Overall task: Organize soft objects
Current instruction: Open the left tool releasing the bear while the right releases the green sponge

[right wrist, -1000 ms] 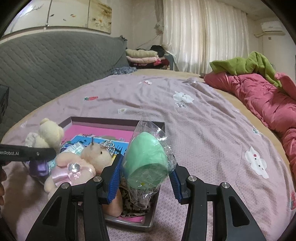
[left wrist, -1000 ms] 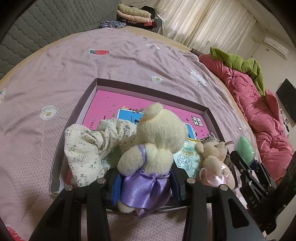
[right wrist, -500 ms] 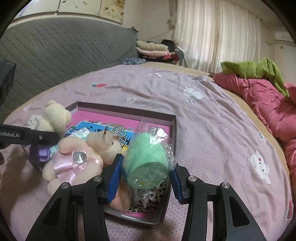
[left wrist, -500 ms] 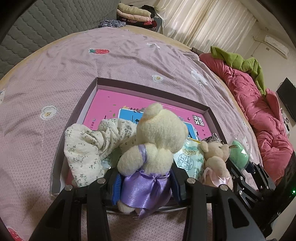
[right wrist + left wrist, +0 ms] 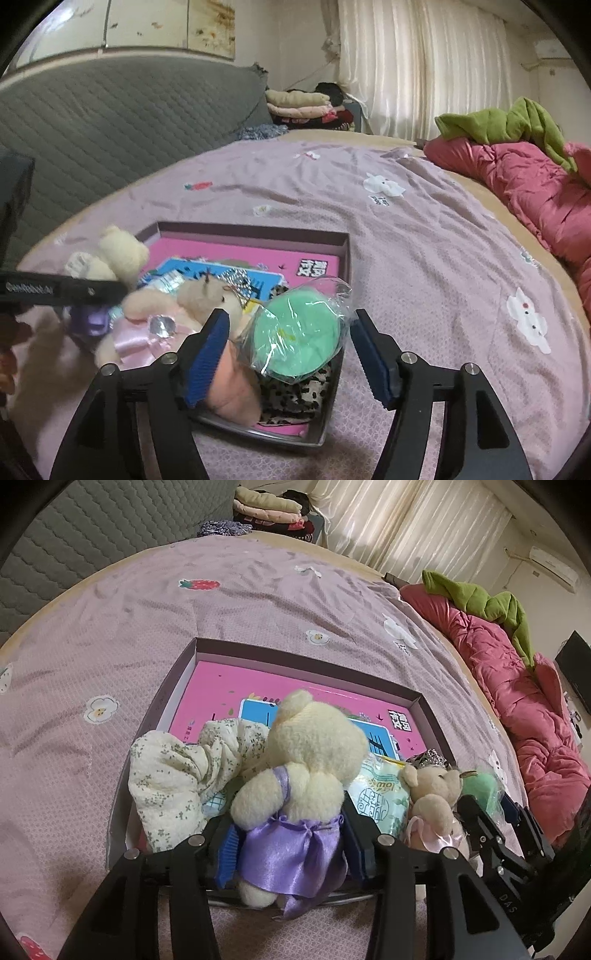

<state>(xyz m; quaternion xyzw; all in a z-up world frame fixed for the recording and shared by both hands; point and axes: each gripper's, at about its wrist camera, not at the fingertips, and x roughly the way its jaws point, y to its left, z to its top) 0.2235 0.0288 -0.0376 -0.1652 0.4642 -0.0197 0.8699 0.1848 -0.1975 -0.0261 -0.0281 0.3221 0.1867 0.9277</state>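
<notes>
A cream bear in a purple dress (image 5: 310,760) sits at the near edge of the purple tray (image 5: 295,653). My left gripper (image 5: 290,823) is still shut on its dress while the jaws are opening. In the right wrist view a green sponge in a clear bag (image 5: 297,336) lies tilted in the tray's (image 5: 251,230) near right corner. My right gripper (image 5: 289,314) is opening, with a gap on both sides of the bag. A pink-dressed bear with a tiara (image 5: 432,794) lies between the two toys.
In the tray also lie a floral cloth (image 5: 173,775), a tissue pack (image 5: 376,790), a leopard-print piece (image 5: 295,395) and a peach soft thing (image 5: 232,391). A pink quilt (image 5: 535,184) with a green blanket (image 5: 509,122) lines the bed's right side. Folded clothes (image 5: 295,105) are at the back.
The right jaws have spread and let go of the bagged green sponge, which now leans in the tray corner. The left jaws have widened slightly around the bear's dress.
</notes>
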